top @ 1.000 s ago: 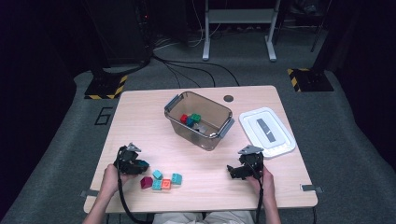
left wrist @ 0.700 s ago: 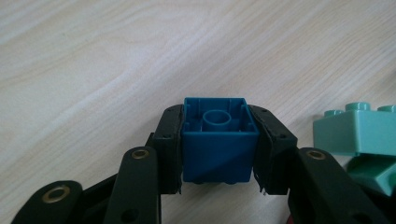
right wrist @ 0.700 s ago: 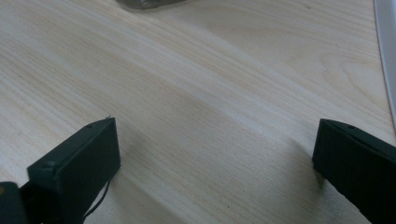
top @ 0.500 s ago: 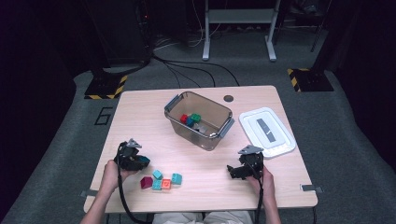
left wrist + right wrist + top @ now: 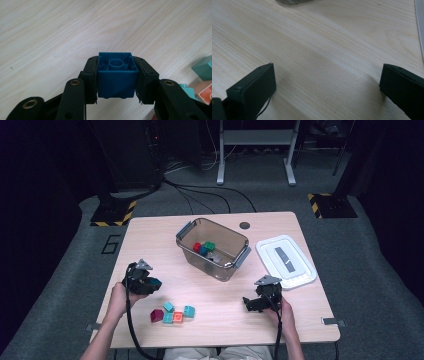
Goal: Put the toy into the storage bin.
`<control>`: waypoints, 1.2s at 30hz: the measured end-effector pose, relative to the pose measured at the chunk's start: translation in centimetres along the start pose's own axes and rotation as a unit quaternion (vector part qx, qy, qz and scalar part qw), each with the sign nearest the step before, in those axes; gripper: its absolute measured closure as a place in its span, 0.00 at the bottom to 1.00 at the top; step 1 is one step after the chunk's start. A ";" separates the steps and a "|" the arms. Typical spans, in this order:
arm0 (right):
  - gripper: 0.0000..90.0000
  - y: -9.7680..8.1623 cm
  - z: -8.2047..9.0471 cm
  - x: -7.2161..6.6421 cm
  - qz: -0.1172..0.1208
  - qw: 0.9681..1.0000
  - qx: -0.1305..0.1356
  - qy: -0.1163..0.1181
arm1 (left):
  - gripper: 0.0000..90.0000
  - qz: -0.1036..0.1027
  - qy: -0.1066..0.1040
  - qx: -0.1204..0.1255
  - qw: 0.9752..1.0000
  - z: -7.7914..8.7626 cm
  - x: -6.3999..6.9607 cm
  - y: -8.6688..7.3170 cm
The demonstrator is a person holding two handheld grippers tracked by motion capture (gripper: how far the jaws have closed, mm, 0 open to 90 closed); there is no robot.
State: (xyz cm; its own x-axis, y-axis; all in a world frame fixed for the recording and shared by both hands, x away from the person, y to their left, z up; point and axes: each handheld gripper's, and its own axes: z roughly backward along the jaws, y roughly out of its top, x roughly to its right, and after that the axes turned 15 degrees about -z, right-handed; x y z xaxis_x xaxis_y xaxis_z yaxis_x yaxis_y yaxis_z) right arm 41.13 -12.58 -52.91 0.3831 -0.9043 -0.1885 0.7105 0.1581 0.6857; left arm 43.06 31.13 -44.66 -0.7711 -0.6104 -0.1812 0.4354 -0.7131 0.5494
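While the left gripper [image 5: 150, 284] grips a blue block [image 5: 117, 75] squarely between its two black jaws, the hollow underside of the block faces away from the hand and the bare wooden table [image 5: 150, 240] lies beneath it, the block apparently clear of the surface. Seen from the high view, this gripper sits near the table's left edge, just above a small cluster of loose blocks [image 5: 173, 312] in teal, orange and maroon. The clear plastic bin [image 5: 214, 262], already holding a red, a green and a blue block, stands up and to the right of the held block, toward the middle of the table and farther from the person. That direction is what the coming move seems to turn on: the carry would run diagonally forward and rightward, over the bin's near wall. The bin's long axis runs slantwise across the table, from upper left to lower right, so its long near wall faces the left hand. The right gripper [image 5: 255, 304] rests low on the table with its jaws spread wide and nothing between them, close to the bin's right end and beside the white lid [image 5: 295, 270]. It lies nearer to the bin, but the left gripper has the block in its grip
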 end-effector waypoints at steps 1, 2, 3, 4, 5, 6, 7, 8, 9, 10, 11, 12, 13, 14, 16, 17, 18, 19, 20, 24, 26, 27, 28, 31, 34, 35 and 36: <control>0.00 0.0 0.0 0.0 0.000 1.000 0.000 0.000 | 0.65 -0.004 -0.002 0.001 1.000 0.1 -0.1 0.2; 0.00 0.0 0.0 0.0 -0.001 1.000 0.000 0.000 | 0.65 -0.005 0.002 0.002 1.000 0.3 0.0 0.4; 0.00 0.0 0.0 0.0 -0.001 1.000 0.000 0.000 | 0.65 -0.008 -0.001 0.000 1.000 0.4 -0.1 0.7; 0.00 0.0 0.0 0.0 -0.001 1.000 0.000 0.000 | 0.65 -0.009 0.002 0.001 1.000 0.5 -0.1 0.9; 0.00 0.0 0.0 -0.1 -0.001 1.000 0.000 0.000 | 0.65 -0.011 0.001 0.001 1.000 0.6 -0.2 1.1; 0.00 0.0 0.0 -0.1 -0.001 1.000 0.000 0.000 | 0.65 -0.013 0.002 0.004 1.000 0.7 -0.3 1.3; 0.00 0.0 0.0 -0.1 -0.001 1.000 0.000 0.000 | 0.65 -0.017 0.004 0.002 1.000 0.8 -0.3 1.6; 0.00 0.0 0.0 -0.1 -0.001 1.000 0.000 0.001 | 0.65 -0.020 0.005 0.003 1.000 0.9 -0.4 1.8; 0.00 0.0 0.0 -0.1 0.001 1.000 0.000 0.002 | 0.65 -0.019 0.006 0.005 1.000 1.0 -0.4 2.0; 0.00 0.0 -0.1 -0.1 0.004 1.000 0.001 0.003 | 0.65 -0.022 0.007 0.005 1.000 1.2 -0.4 2.3; 0.00 0.0 -0.1 -0.1 0.002 1.000 0.001 0.002 | 0.65 -0.024 0.008 0.006 1.000 1.3 -0.4 2.5; 0.00 0.0 -0.1 -0.1 0.002 1.000 0.000 0.002 | 0.65 -0.026 0.008 0.004 1.000 1.4 -0.4 2.7; 0.00 0.0 -0.1 0.0 0.011 1.000 -0.001 0.003 | 0.65 -0.027 0.007 0.005 1.000 1.5 -0.5 2.9; 0.00 0.0 -0.1 0.0 0.010 1.000 -0.001 0.003 | 0.65 -0.029 0.008 0.006 1.000 1.6 -0.5 3.1; 0.00 0.0 -0.1 0.0 0.011 1.000 -0.001 0.003 | 0.65 -0.030 0.009 0.009 0.999 1.8 -0.6 3.5; 0.00 0.0 -0.1 0.0 0.011 1.000 -0.001 0.003 | 0.65 -0.033 0.011 0.011 0.999 1.9 -0.7 3.6; 0.00 0.0 -0.1 0.0 0.011 1.000 -0.001 0.004 | 0.65 -0.033 0.011 0.013 0.999 2.0 -0.7 3.8; 0.00 0.0 -0.1 0.0 0.011 1.000 -0.001 0.005 | 0.65 -0.034 0.008 0.012 0.999 2.1 -0.8 3.9; 0.00 0.0 -0.1 0.0 0.011 1.000 -0.001 0.005 | 0.65 -0.035 0.008 0.013 0.999 2.1 -0.9 4.1; 0.00 0.0 -0.1 0.0 0.010 1.000 -0.001 0.004 | 0.65 -0.036 0.009 0.014 0.999 2.3 -1.4 4.8; 0.00 0.0 -0.1 0.0 0.010 1.000 -0.001 0.004 | 0.65 -0.036 0.008 0.017 0.999 2.5 -1.6 5.2; 0.00 0.0 -0.1 0.0 0.010 1.000 -0.001 0.004 | 0.65 -0.039 0.010 0.018 0.999 2.5 -1.7 5.5; 0.00 0.0 -0.1 0.0 0.009 1.000 -0.002 0.004 | 0.65 -0.040 0.008 0.018 0.999 2.6 -1.8 5.7; 0.00 0.0 -0.1 0.0 0.009 1.000 -0.001 0.004 | 0.65 -0.047 0.007 0.018 0.999 2.7 -1.8 6.5; 0.00 0.0 -0.1 0.0 0.010 1.000 -0.001 0.005 | 0.65 -0.053 0.007 0.021 0.998 2.8 -1.9 7.3; 0.00 0.0 -0.1 0.0 0.010 1.000 -0.001 0.005 | 0.65 -0.055 0.006 0.021 0.998 2.9 -1.9 7.6; 0.00 0.0 -0.1 0.0 0.010 1.000 -0.002 0.005 | 0.65 -0.056 0.008 0.022 0.998 2.9 -2.0 7.8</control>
State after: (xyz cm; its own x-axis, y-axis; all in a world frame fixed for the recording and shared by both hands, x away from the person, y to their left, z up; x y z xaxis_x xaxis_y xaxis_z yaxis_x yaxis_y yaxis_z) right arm 41.20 -12.53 -52.94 0.4027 -0.8970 -0.1821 0.7049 0.1769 0.6869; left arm 46.60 27.78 -37.66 -0.8064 -0.5327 -0.2567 0.3248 -0.7618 0.5605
